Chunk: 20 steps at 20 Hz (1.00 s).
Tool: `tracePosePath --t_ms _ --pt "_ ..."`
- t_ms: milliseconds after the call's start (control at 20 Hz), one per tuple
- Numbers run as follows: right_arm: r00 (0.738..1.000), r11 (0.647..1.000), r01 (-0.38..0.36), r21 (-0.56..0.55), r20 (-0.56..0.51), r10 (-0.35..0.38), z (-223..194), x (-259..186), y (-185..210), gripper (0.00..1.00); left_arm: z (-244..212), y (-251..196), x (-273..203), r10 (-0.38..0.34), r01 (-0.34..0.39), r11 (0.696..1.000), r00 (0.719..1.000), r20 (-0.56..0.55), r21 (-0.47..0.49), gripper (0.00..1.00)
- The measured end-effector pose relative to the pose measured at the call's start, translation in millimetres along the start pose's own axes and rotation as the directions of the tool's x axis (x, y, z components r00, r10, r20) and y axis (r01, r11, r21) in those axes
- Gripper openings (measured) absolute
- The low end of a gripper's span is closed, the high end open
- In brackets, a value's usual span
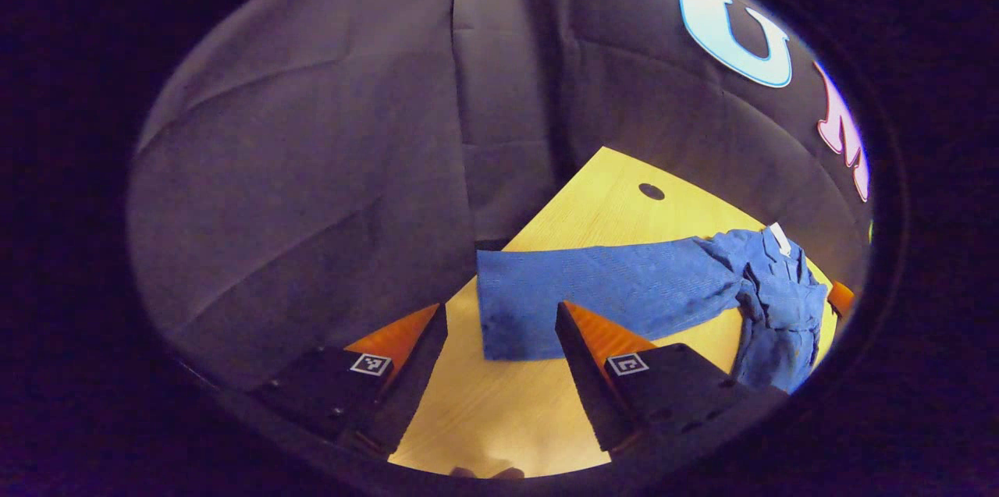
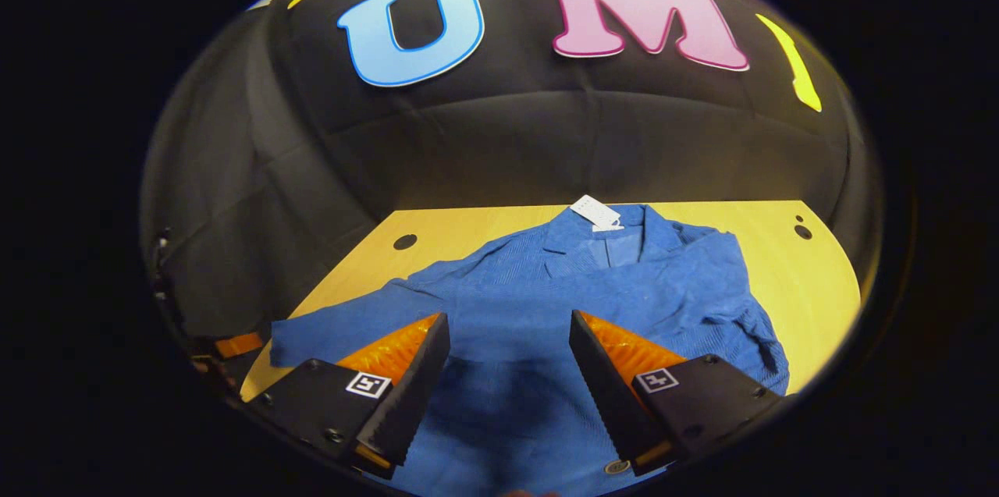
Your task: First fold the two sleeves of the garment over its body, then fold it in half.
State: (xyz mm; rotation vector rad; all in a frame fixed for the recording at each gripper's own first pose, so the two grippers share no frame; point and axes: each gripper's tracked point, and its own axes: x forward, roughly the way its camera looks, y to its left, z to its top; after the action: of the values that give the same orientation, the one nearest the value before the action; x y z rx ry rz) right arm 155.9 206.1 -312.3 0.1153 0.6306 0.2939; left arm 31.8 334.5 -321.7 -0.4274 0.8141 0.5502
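Blue textured collared jacket (image 2: 546, 302) lies flat on my yellow wooden table (image 2: 812, 278), white tag (image 2: 595, 213) at collar, one sleeve (image 1: 593, 290) stretched sideways; my left gripper (image 1: 499, 325) spread above sleeve end, right gripper (image 2: 507, 333) spread over jacket body, both gripping nothing

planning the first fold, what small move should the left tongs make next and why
Probably lower the left tongs onto the cuff end of the outstretched sleeve of the blue textured fabric jacket and close. They are open, the sleeve lies flat across the yellow wooden table, unfolded, just ahead of them.
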Motion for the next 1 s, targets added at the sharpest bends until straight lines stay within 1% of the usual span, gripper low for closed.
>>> tracePosePath --t_ms 50,150,250,300,350,400,450,500,600,650,700,750,850,950,1000 --pt "1.000 1.000 0.003 -0.002 -0.002 -0.003 -5 -9 -8 0.98 0 0 9 0.003 -0.003 1.000 1.000 -0.024 0.019 0.84" --pt "1.000 1.000 -0.006 0.002 -0.004 0.006 -9 -26 -19 0.98 -7 -8 29 0.051 -0.047 0.996 0.997 -0.063 0.073 0.82" --pt "1.000 1.000 0.001 -0.017 0.028 -0.001 -4 -40 -29 0.98 -6 -8 42 0.150 -0.142 0.983 0.987 -0.059 0.118 0.83" --pt "0.999 0.999 0.015 -0.043 0.050 -0.013 -1 -49 -36 0.98 -6 -9 47 0.165 -0.158 0.980 0.985 -0.053 0.123 0.83" --pt "0.998 0.998 0.013 -0.053 0.066 -0.009 0 -58 -38 0.98 -6 -7 44 0.178 -0.171 0.979 0.982 -0.055 0.112 0.83" --pt "0.997 0.999 -0.010 -0.046 0.079 0.013 -3 -68 -34 0.98 -8 -3 43 0.190 -0.184 0.979 0.979 -0.069 0.087 0.83" --pt "0.996 0.999 -0.027 -0.037 0.080 0.030 -7 -75 -33 0.98 -4 -5 42 0.180 -0.177 0.983 0.982 -0.054 0.054 0.84" --pt "0.996 0.998 -0.037 -0.042 0.081 0.040 -11 -81 -34 0.98 -5 -6 43 0.165 -0.165 0.986 0.984 -0.069 0.018 0.84" --pt "0.998 0.995 -0.025 -0.094 0.058 0.031 -24 -79 -47 0.98 -8 -9 42 0.136 -0.140 0.989 0.987 -0.081 -0.050 0.84" --pt "0.999 0.994 -0.033 -0.103 0.023 0.036 -36 -79 -49 0.98 -9 -9 43 0.138 -0.142 0.989 0.987 -0.081 -0.046 0.80" --pt "0.999 0.995 -0.038 -0.094 -0.012 0.037 -46 -79 -53 0.98 -13 -11 47 0.130 -0.134 0.990 0.988 -0.088 -0.043 0.81" --pt "0.999 0.997 -0.038 -0.072 -0.026 0.036 -49 -79 -58 0.98 -13 -17 50 0.121 -0.124 0.992 0.989 -0.090 -0.033 0.78" --pt "1.000 0.998 0.005 -0.062 0.003 -0.005 -38 -82 -76 0.98 -15 -41 49 0.094 -0.096 0.995 0.992 -0.089 -0.014 0.50" --pt "0.998 0.997 0.030 -0.078 0.049 -0.026 -24 -85 -88 0.98 -13 -51 53 0.093 -0.094 0.995 0.992 -0.081 -0.014 0.22" --pt "0.998 0.996 0.032 -0.078 0.057 -0.027 -21 -86 -93 0.98 -14 -57 47 0.043 -0.045 0.998 0.996 -0.081 -0.031 0.07"
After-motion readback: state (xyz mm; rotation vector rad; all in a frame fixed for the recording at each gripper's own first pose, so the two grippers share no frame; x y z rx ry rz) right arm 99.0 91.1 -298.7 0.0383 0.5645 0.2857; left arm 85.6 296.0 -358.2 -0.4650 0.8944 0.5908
